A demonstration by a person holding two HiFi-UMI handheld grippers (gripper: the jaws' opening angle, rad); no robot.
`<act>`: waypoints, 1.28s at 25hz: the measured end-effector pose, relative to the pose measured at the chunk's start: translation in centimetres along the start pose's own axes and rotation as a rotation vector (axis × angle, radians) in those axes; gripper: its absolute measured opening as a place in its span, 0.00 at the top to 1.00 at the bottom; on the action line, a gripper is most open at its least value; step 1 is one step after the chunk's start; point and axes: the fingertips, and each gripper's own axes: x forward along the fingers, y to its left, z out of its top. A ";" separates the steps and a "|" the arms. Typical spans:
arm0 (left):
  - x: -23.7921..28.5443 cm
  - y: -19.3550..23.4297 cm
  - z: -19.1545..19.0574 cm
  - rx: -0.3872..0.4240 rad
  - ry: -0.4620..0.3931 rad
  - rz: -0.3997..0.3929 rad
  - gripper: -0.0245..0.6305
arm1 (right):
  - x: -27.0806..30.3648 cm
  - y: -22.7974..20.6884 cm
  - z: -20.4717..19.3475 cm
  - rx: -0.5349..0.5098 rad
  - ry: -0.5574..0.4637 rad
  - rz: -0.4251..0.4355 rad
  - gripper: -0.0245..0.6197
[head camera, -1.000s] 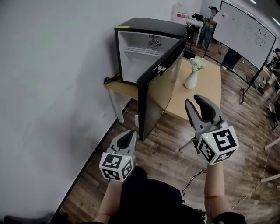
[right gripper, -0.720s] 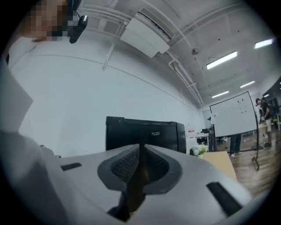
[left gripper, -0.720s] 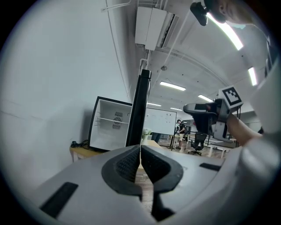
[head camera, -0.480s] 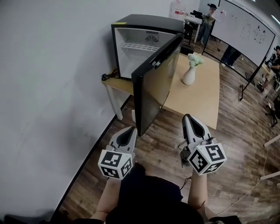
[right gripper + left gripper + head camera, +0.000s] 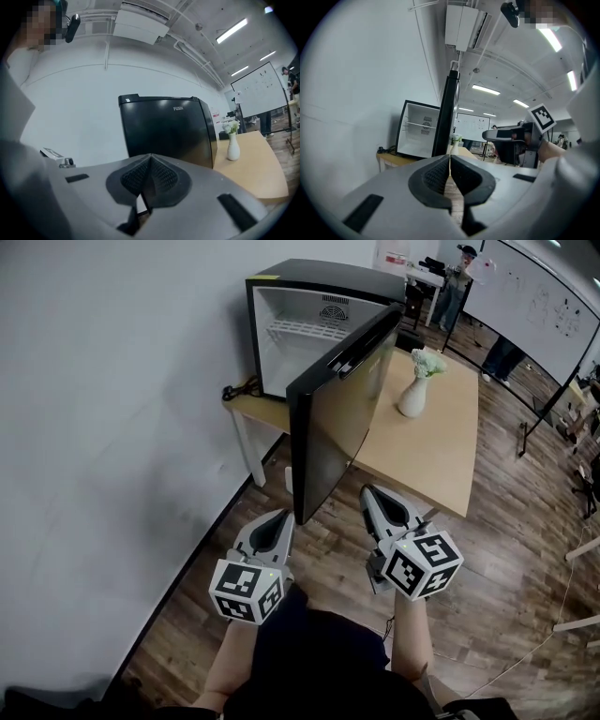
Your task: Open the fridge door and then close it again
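Left hand-held gripper (image 5: 278, 525) sits shut and empty, right hand-held gripper (image 5: 375, 501) has just closed on nothing, both low, short of the door (image 5: 333, 427) swung wide from the far fridge (image 5: 323, 282), likely readying a push shut.

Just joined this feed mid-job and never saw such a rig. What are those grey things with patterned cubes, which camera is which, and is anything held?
No robot: a person holds a two-jaw gripper in each hand. The downward picture comes from a camera on their head; the left gripper and right gripper each carry a camera looking along their jaws. Both pairs of jaws are shut on nothing; the right ones have just closed. A black fridge stands on a table, its door swung open, a white vase beside it.
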 end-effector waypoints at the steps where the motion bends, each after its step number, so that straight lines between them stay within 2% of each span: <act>1: 0.0 0.2 0.0 -0.002 0.000 0.006 0.95 | 0.7 0.1 -0.1 -0.004 0.009 0.010 0.98; 9: -0.3 2.4 0.6 -0.018 -0.010 0.062 0.95 | 5.5 0.5 -0.5 -0.028 0.078 0.075 0.98; 15: -0.3 4.8 0.6 -0.022 -0.004 0.087 0.95 | 8.6 0.8 -0.9 -0.024 0.106 0.079 0.98; 28: 0.2 7.9 1.1 -0.028 0.005 0.101 0.95 | 11.2 2.4 -0.7 -0.062 0.110 0.087 0.98; 32: 0.6 9.3 1.4 -0.034 0.005 0.113 0.95 | 12.9 3.0 -0.6 -0.038 0.098 0.099 0.98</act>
